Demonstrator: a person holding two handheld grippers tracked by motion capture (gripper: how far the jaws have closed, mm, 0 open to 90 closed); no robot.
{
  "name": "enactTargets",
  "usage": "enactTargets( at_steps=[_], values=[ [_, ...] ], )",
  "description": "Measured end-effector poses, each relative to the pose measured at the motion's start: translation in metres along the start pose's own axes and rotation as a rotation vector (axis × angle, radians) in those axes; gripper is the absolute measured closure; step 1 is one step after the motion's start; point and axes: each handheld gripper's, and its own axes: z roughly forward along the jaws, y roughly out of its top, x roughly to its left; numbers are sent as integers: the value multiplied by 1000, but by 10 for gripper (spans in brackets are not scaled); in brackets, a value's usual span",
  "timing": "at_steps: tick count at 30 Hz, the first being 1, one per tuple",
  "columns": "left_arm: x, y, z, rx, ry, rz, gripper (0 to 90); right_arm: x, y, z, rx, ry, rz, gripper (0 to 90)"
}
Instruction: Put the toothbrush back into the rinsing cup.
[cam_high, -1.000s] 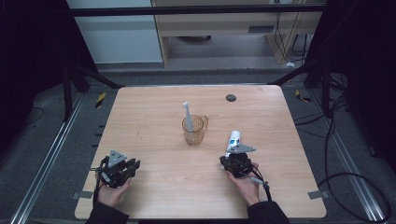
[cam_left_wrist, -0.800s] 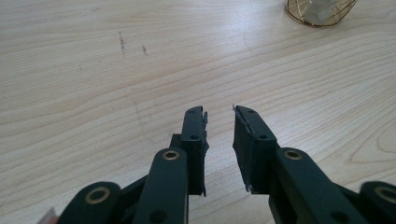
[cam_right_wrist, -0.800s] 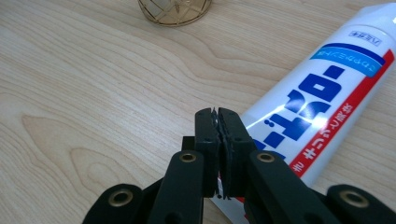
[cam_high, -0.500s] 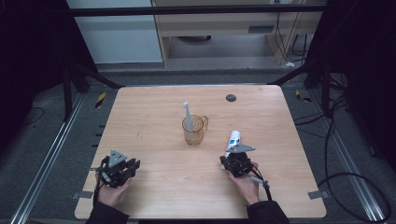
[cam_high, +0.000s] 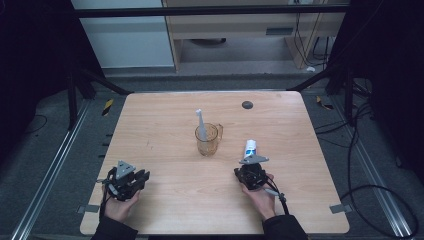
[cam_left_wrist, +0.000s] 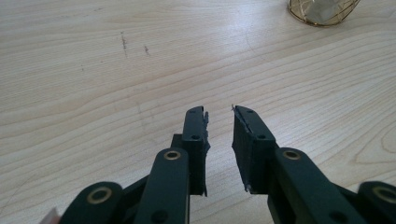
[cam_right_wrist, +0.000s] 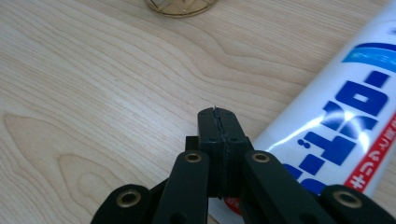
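We rest both grippers low on the wooden table (cam_high: 165, 125), near its front edge, and the work looks barely begun. Our right gripper (cam_right_wrist: 218, 114) has its jaws pressed flat together with nothing between them, and it lies just beside the white toothpaste tube (cam_right_wrist: 343, 116), whose blue lettering runs along the right of the right gripper view; in the high view that tube (cam_high: 249, 149) pokes out just beyond the gripper, toward the amber cup (cam_high: 206, 140). Our left gripper (cam_left_wrist: 219, 114) sits well apart on the far left, jaws parted by a narrow gap over bare wood, holding nothing. The cup stands near the middle of the table with a white toothbrush (cam_high: 200, 122) leaning upright in it, and a small dark disc (cam_high: 247, 105) lies farther back. We judge that the step in hand is the approach to the tube. The next move calls for us to spread the right jaws, shift them sideways until they straddle the tube, and close gently, since a soft tube will squash or slip if we clamp hard.
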Motion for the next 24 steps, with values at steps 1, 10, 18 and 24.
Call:
enactTargets(
  at_steps=[1, 10, 18, 24],
  values=[
    [0, 0, 0, 0, 0, 0, 736, -3, -2, -2, 0, -5, 13, 900],
    [0, 0, -1, -6, 1, 4, 736, -13, -9, -14, 6, -22, 43, 900],
    [1, 0, -2, -21, 3, -5, 735, -22, -14, -22, 19, -43, 58, 900],
    [2, 0, -3, -16, 7, -8, 732, -32, -18, -29, 22, -69, 86, 900]
  ],
)
